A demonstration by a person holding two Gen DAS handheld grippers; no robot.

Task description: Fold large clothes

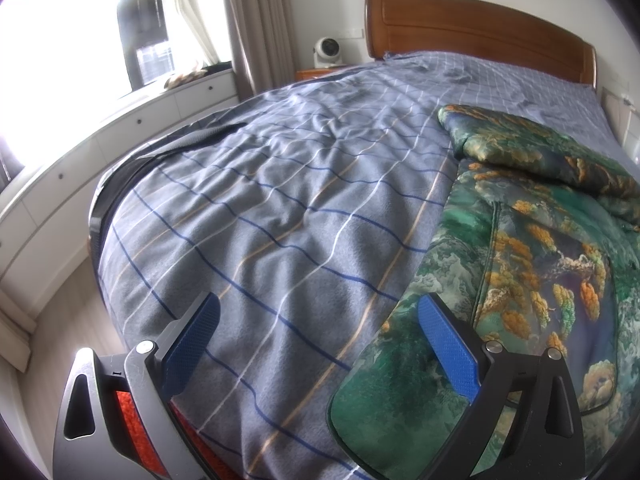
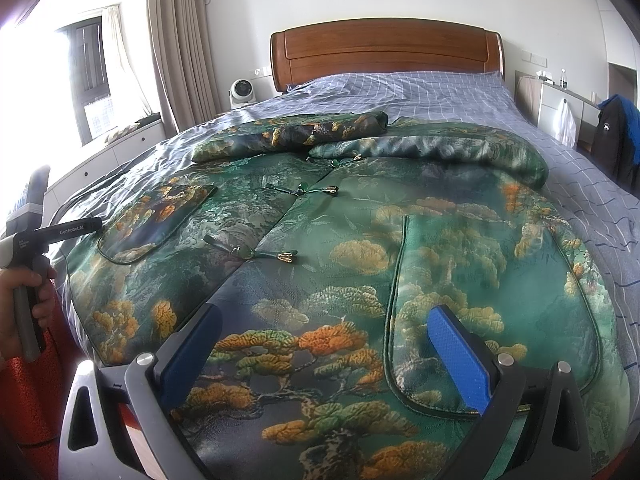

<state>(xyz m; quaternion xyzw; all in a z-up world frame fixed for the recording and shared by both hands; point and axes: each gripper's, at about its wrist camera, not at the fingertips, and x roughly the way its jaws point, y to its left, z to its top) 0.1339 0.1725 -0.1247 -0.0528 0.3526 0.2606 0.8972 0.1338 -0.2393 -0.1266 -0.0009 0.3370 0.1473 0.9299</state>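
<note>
Covering the bed (image 2: 560,92), jacket (image 2: 320,240) runs off frame's lower edge.

A green jacket (image 2: 360,240) with orange and gold tree patterns lies spread front-up on a bed (image 2: 580,208) covered in a blue checked sheet. Its sleeves are folded across the top, near the collar, and knotted button fastenings (image 2: 264,254) run down the middle. The right gripper (image 2: 324,344) hangs over the jacket's lower hem with its blue-padded fingers wide apart, holding nothing. At the left edge a hand (image 2: 24,304) grips the handle of the other gripper. A wooden headboard (image 2: 386,50) stands behind.
</note>
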